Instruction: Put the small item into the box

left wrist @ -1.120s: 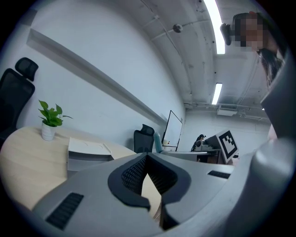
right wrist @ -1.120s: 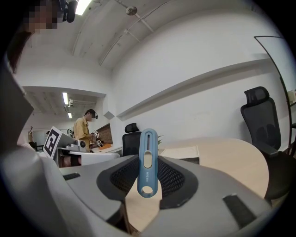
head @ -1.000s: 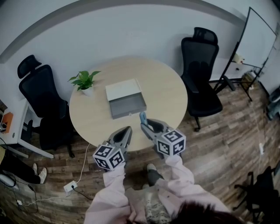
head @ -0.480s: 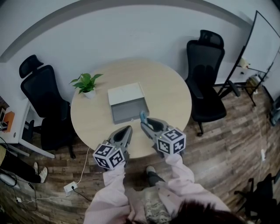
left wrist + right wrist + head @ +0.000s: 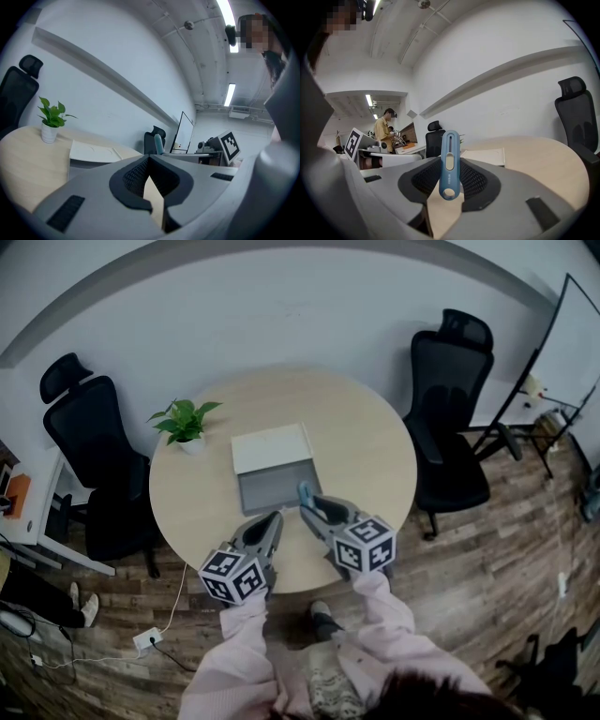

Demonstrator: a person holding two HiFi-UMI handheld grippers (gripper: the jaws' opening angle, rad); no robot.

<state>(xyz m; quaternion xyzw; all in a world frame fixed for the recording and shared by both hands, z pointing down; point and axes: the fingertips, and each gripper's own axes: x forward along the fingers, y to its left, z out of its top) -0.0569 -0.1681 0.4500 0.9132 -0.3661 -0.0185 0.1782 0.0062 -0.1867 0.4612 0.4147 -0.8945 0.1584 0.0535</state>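
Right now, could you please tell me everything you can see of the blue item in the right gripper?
The blue item is slim, plastic-looking, round-ended, with a slot holding a paler slider and a hole at its bottom. It stands upright, pinched by the right gripper, over the table near the box.

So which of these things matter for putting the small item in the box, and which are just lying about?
For the job: blue utility cutter, held in the right gripper; open grey box.
Lying about: potted plant, two black office chairs, whiteboard, power strip on the floor.
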